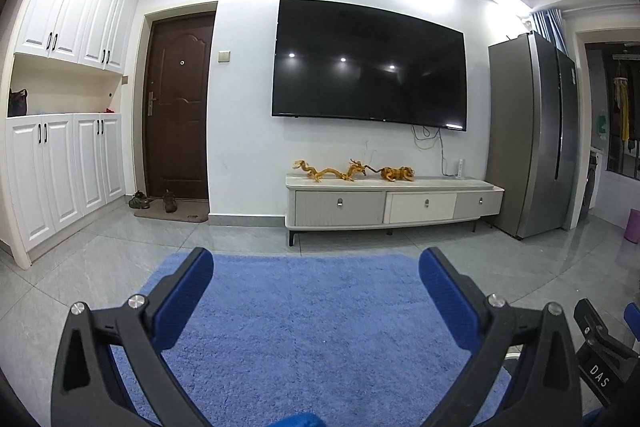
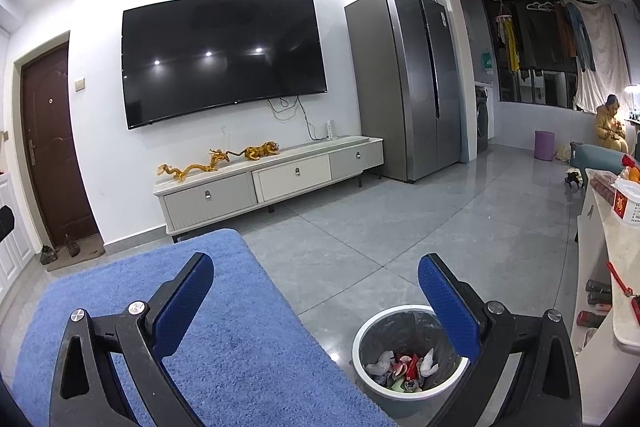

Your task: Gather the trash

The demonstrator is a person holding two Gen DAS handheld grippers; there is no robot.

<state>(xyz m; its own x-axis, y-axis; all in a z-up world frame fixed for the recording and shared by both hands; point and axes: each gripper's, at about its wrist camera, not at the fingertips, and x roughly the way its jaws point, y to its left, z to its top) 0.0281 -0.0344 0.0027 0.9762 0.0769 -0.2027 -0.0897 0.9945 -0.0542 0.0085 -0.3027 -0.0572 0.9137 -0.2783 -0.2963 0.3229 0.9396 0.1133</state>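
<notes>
Grey tile floor (image 2: 360, 227) with bin (image 2: 408, 393) of crumpled trash (image 2: 404, 367); jaws of both grippers wide apart, empty.

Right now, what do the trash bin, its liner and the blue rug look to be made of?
Trash bin: probably plastic, with a smooth pale rim and a duller grey wall.
Liner: thin plastic film, likely; it is greyish, wrinkled and shows glossy creases.
Blue rug: soft pile textile, seemingly; the surface is fuzzy, tufted and matte, with no shine like the tiled floor beside it.

One television (image 1: 368, 67), one refrigerator (image 2: 404, 83), one blue rug (image 1: 304, 327), one trash bin (image 2: 404, 359), three cabinet drawers (image 2: 294, 177), two shoes (image 1: 154, 202), one seated person (image 2: 610, 125)
</notes>
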